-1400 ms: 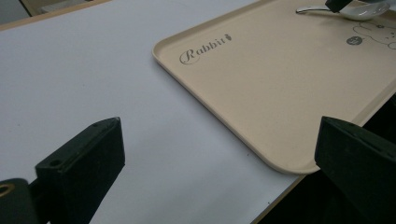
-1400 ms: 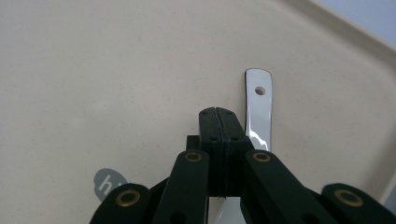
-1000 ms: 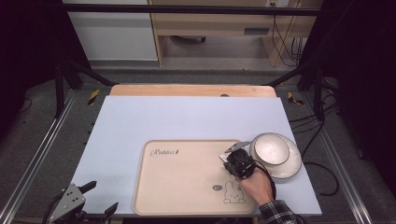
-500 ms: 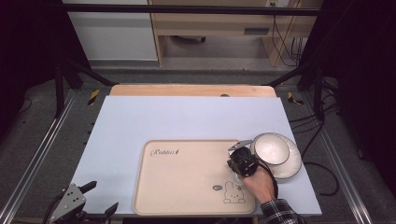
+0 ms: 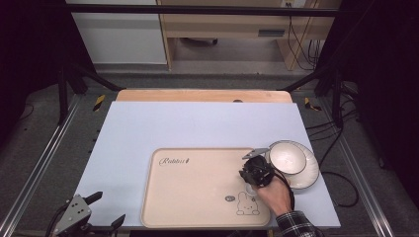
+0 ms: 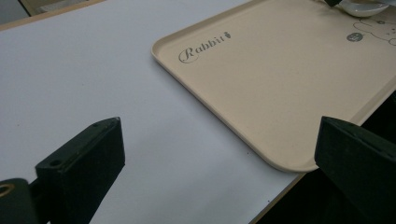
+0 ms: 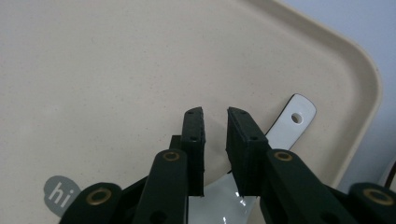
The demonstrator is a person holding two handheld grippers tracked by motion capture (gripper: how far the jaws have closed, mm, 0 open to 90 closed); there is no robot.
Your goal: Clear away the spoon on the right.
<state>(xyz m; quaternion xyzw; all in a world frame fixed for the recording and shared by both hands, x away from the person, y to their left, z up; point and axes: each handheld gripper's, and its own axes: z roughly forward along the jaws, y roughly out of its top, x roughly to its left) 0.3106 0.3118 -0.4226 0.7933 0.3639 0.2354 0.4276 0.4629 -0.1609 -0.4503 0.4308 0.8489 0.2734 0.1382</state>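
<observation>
A beige tray printed with "Rabbit" lies on the pale blue table top. My right gripper hangs over the tray's right side. Its jaws have just been opening and stand a little apart, with nothing between the pads. Under them a white ceramic spoon lies on the tray, its handle pointing at the tray's corner. My left gripper sits at the table's near left corner. In its own view the left gripper is wide open and empty, short of the tray.
A white bowl stands on a dark-rimmed plate just right of the tray. A wooden strip runs along the table's far edge. Black frame posts stand at both sides, and cables lie on the floor at the right.
</observation>
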